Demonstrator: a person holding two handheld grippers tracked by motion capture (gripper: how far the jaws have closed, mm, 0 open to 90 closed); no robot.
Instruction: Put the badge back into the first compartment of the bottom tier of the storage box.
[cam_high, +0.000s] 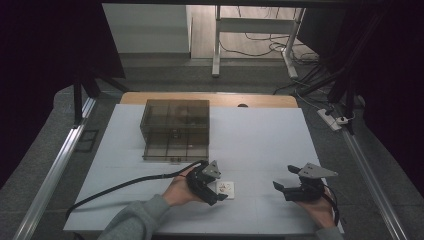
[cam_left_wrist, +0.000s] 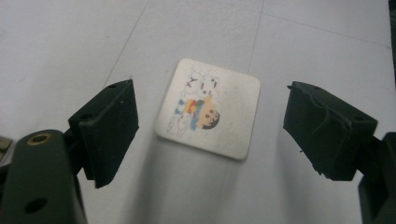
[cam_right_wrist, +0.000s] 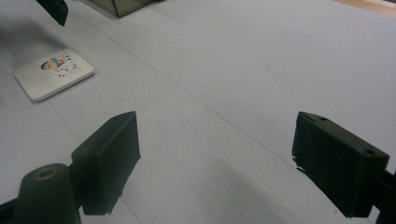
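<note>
A small white square tile with a colourful cartoon figure lies flat on the white table. My left gripper hovers right over the tile, open, its jaws spread wide on either side of it without touching. My left gripper has the tile centred in the gap. My right gripper is open near the front right of the table, with nothing between its jaws. In the right gripper view the gripper faces bare table, and the tile lies off to the upper left.
A smoky transparent box with compartments stands at the back left of the table. A black cable trails left from my left gripper. Metal rails run along both table sides. Table legs and cables stand beyond.
</note>
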